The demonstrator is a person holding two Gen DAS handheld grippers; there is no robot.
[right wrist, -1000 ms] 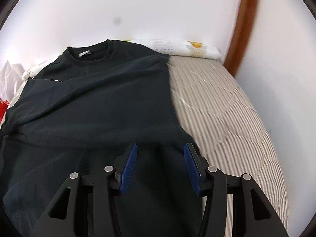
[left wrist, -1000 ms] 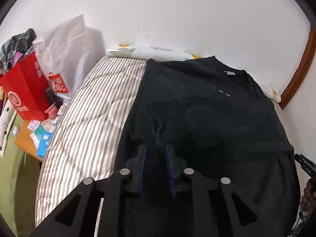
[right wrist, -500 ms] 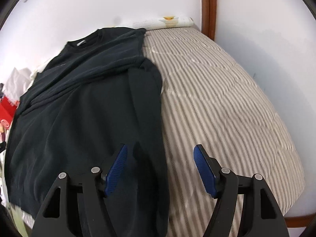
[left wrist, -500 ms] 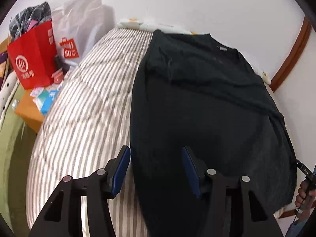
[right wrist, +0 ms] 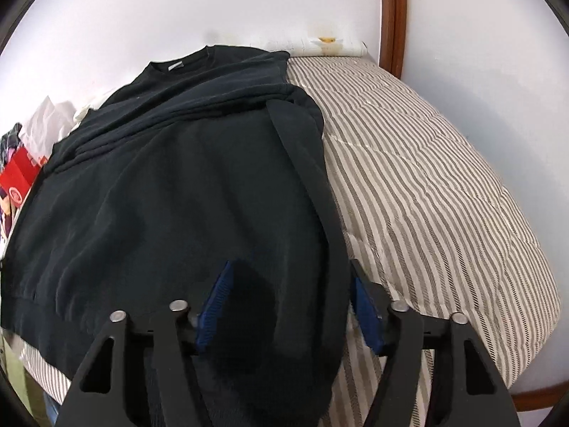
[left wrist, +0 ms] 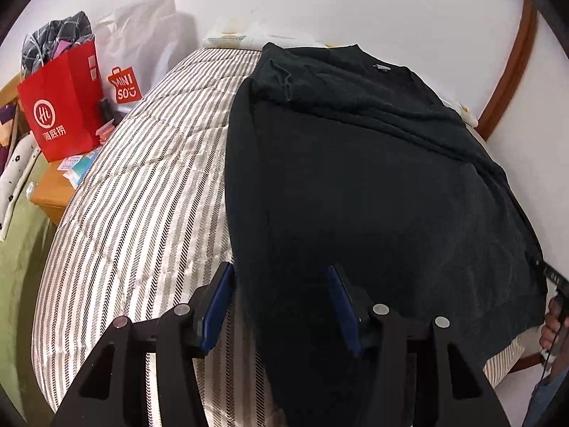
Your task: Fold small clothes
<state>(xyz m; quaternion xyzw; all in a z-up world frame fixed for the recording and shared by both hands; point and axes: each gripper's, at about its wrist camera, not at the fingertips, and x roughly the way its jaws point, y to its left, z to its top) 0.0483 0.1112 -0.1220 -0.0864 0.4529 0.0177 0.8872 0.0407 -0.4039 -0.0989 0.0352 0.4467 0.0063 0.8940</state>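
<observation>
A black long-sleeved top [left wrist: 373,178] lies flat on a striped mattress [left wrist: 142,206], collar toward the far wall, both sleeves folded in across the chest. It also shows in the right wrist view [right wrist: 170,192]. My left gripper [left wrist: 281,299] is open and empty, hovering over the top's lower left edge. My right gripper [right wrist: 290,299] is open and empty, over the lower right edge, with the folded sleeve cuff between its blue pads.
A red paper bag [left wrist: 60,106] and a white shopping bag [left wrist: 142,49] stand left of the bed on a wooden stand [left wrist: 49,192]. A wooden door frame [right wrist: 393,17] runs up the right wall. Bare striped mattress [right wrist: 444,195] extends right of the top.
Both grippers opened and pulled back toward the top's hem. The left one was nearly shut a second ago. The sleeves now lie folded across the chest.
</observation>
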